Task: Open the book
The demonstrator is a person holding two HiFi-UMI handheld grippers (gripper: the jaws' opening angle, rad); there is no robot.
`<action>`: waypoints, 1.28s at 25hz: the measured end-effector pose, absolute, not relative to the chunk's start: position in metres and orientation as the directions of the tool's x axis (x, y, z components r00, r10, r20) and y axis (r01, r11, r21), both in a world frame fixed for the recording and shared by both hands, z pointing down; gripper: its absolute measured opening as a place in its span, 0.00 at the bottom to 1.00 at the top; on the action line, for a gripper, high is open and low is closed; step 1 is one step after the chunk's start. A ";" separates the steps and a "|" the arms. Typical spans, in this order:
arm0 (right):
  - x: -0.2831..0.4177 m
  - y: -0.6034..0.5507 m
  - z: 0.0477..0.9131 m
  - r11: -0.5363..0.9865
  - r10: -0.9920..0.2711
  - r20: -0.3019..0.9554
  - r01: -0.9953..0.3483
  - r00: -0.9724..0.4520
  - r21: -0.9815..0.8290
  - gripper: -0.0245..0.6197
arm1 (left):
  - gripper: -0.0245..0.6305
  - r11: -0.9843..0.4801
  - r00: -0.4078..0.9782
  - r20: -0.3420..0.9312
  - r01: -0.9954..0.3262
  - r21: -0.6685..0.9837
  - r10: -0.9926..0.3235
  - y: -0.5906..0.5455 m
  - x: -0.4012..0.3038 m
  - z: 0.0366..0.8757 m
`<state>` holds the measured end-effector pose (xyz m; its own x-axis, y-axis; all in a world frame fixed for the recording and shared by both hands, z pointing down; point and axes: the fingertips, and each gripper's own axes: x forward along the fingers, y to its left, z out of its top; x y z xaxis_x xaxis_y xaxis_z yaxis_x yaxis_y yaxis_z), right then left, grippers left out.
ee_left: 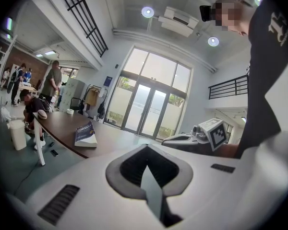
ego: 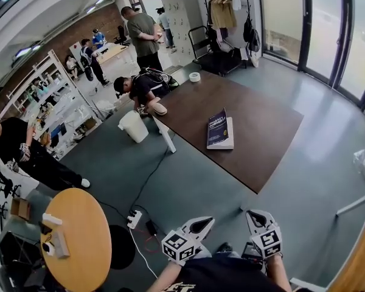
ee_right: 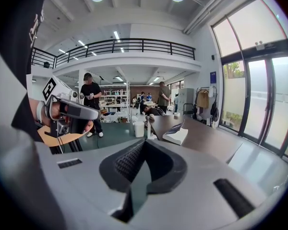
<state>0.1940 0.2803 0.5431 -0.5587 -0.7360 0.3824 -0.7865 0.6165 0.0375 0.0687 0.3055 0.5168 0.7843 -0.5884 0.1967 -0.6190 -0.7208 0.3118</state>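
1. Left gripper: low in the head view, close to the person's body, marker cube at its rear. Jaws closed together with nothing between them, as its own view shows.
2. Right gripper: beside the left one, also close to the body. Jaws closed tip to tip, empty.
3. Power strip: white, on the grey floor just ahead of the left gripper, with cables running from it.
4. Round table: pale wood, at lower left, bearing a few small items.
5. Brown table: large, dark, rectangular, in the middle of the floor, well apart from both grippers.
6. Book: closed, lying flat on the brown table near its left edge, dark blue cover up, white page block showing on its right side. Neither gripper touches it.
7. Bucket: white, on the floor just left of the brown table.
8. Crouching person: in dark clothes, at the table's far left corner.
9. Tape roll: white, on the far end of the brown table.
10. Standing person: in a green shirt, beyond the crouching one.
11. Clothes rack: by the glass doors, garments hanging.
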 end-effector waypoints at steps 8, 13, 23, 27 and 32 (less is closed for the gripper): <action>0.200 0.287 0.566 0.612 -0.719 0.419 -0.791 -0.554 0.004 0.02 | 0.05 -0.703 0.781 0.219 -0.623 0.343 -0.585 0.310 0.071 0.535; 0.199 0.275 0.563 0.604 -0.726 0.429 -0.797 -0.537 0.026 0.02 | 0.05 -0.719 0.795 0.205 -0.605 0.342 -0.572 0.295 0.074 0.539; 0.188 0.246 0.554 0.632 -0.709 0.442 -0.773 -0.550 0.052 0.02 | 0.05 -0.685 0.774 0.185 -0.626 0.373 -0.606 0.267 0.060 0.537; 0.182 0.235 0.551 0.632 -0.708 0.449 -0.773 -0.546 0.055 0.02 | 0.05 -0.684 0.776 0.181 -0.622 0.381 -0.604 0.255 0.056 0.536; 0.175 0.218 0.554 0.634 -0.702 0.459 -0.771 -0.544 0.055 0.02 | 0.05 -0.687 0.779 0.177 -0.617 0.382 -0.601 0.232 0.049 0.533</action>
